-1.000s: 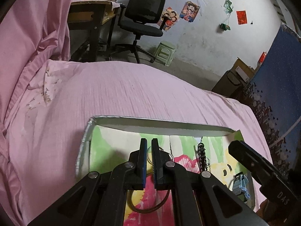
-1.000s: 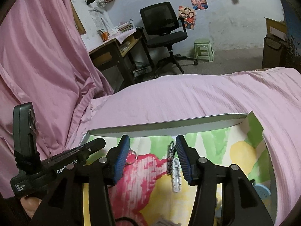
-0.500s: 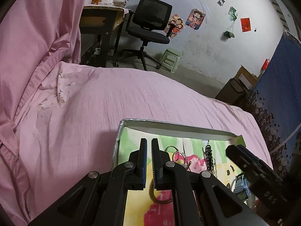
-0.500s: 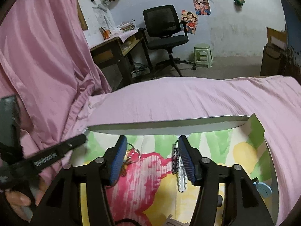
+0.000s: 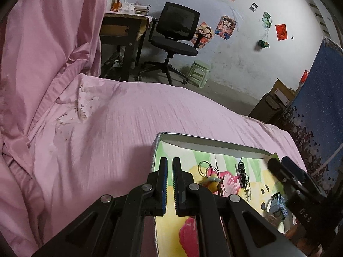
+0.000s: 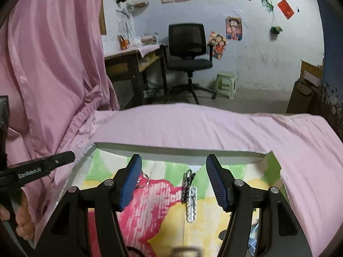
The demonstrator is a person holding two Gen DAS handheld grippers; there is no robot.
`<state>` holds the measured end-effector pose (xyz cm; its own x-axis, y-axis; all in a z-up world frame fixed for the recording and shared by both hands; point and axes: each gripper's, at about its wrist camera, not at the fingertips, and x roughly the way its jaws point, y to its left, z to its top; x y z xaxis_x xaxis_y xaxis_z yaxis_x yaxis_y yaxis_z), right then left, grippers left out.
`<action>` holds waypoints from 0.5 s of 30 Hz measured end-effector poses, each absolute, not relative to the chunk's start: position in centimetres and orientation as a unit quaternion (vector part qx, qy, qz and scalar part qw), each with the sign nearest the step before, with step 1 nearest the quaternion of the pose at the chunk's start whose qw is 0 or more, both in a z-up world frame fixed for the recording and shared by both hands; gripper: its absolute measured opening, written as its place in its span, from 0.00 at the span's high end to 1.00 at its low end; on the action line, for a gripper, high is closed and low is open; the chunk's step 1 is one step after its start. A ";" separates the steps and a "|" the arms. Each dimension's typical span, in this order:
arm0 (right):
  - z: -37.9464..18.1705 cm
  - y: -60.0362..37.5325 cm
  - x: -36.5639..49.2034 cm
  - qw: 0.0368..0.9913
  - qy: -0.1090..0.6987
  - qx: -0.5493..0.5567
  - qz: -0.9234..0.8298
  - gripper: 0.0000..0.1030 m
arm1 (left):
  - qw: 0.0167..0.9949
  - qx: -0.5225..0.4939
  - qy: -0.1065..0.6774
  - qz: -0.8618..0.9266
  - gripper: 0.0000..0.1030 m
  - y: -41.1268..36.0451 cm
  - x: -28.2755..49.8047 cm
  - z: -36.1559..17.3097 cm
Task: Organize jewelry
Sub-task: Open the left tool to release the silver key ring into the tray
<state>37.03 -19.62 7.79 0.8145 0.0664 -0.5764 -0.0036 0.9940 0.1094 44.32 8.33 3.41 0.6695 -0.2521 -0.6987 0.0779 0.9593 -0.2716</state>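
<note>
A shallow tray (image 5: 203, 141) lined with bright printed paper lies on the pink bed. Inside it are metal key rings (image 5: 204, 167) with a yellow charm (image 5: 212, 182), a black braided chain (image 5: 242, 175) and a small blue piece (image 5: 276, 205). My left gripper (image 5: 168, 169) is shut with nothing seen between its pads, and it hovers at the tray's left edge. My right gripper (image 6: 174, 169) stands open above the tray (image 6: 171, 150). The braided chain with a silver link strip (image 6: 191, 203) lies between its fingers and below them, and the key rings (image 6: 143, 177) sit by the left finger.
Pink bedsheet (image 5: 107, 128) surrounds the tray and a pink curtain (image 6: 53, 53) hangs at the left. A desk (image 6: 133, 60), an office chair (image 6: 188, 49) and a green stool (image 6: 226, 81) stand on the floor beyond the bed. A hand (image 6: 23, 220) holds the left gripper.
My left gripper has moved left, from over the tray's middle to its left edge, still shut. The right gripper stays open and has lifted slightly above the chain.
</note>
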 end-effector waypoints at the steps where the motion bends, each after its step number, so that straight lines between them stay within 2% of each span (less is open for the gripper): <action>1: 7.9 -19.5 37.0 0.951 0.303 0.051 0.021 0.44 | 0.907 -0.110 0.395 -0.090 0.95 8.4 44.1 3.5; 5: 8.0 -20.3 36.8 0.949 0.302 0.079 0.036 0.44 | 0.910 -0.109 0.389 -0.090 0.95 8.6 43.6 3.9; 11: 6.5 -20.7 36.5 0.939 0.309 0.130 0.073 0.30 | 0.910 -0.107 0.391 -0.085 0.95 9.1 42.5 3.7; 15: 5.8 -19.2 36.5 0.936 0.310 0.140 0.087 0.25 | 0.911 -0.113 0.386 -0.085 0.95 10.2 41.8 3.6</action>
